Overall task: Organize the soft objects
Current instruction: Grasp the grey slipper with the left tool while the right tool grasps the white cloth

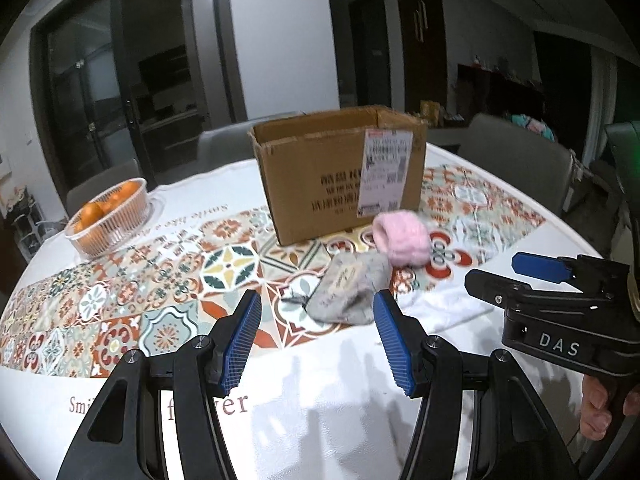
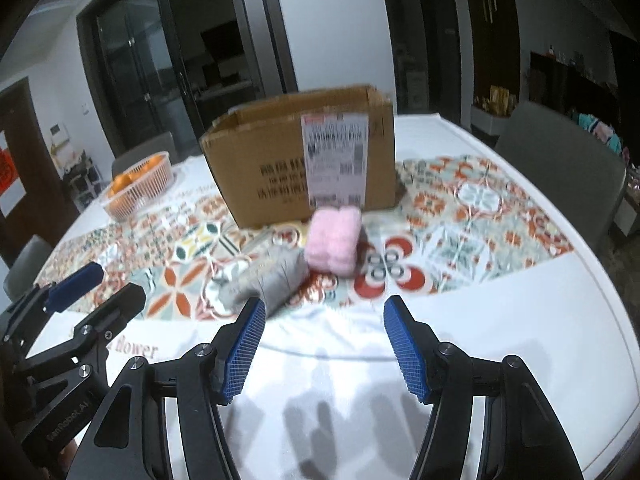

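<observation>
left gripper (image 1: 316, 340): jaws apart, nothing between them; aimed at the grey pouch, low over the worktop, short of it.
right gripper (image 2: 324, 344): jaws apart, holding nothing; pointed toward the gap between the two soft items, a bit further back.
grey pouch (image 1: 350, 294): soft grey knit bag with a paper tag and a drawstring end, lying flat on the tiled cloth, just ahead of the left jaws; the closest pick.
pink fluffy item (image 1: 402, 238): rolled or folded plush piece, touching or just beside the pouch's far end, right in front of the box wall.
cardboard box (image 1: 340, 172): top flaps open, shipping label on the near face, standing mid-worktop behind both soft items; likely the drop target. Inside not visible from either view, contents cannot tell.
why so placed: soft items sit right at the box foot, so a short lift over the rim should do; both grippers open and level suggests approach stage, no grasp yet.
fruit basket (image 1: 116, 218): clear ribbed basket holding oranges, far left, well apart from the work.
worktop (image 1: 320, 400): round, white cloth with patterned tile band and printed lettering.
progress: judged early; both soft items not yet in the box.
risk: pouch is limp, jaws may pinch cloth too.
</observation>
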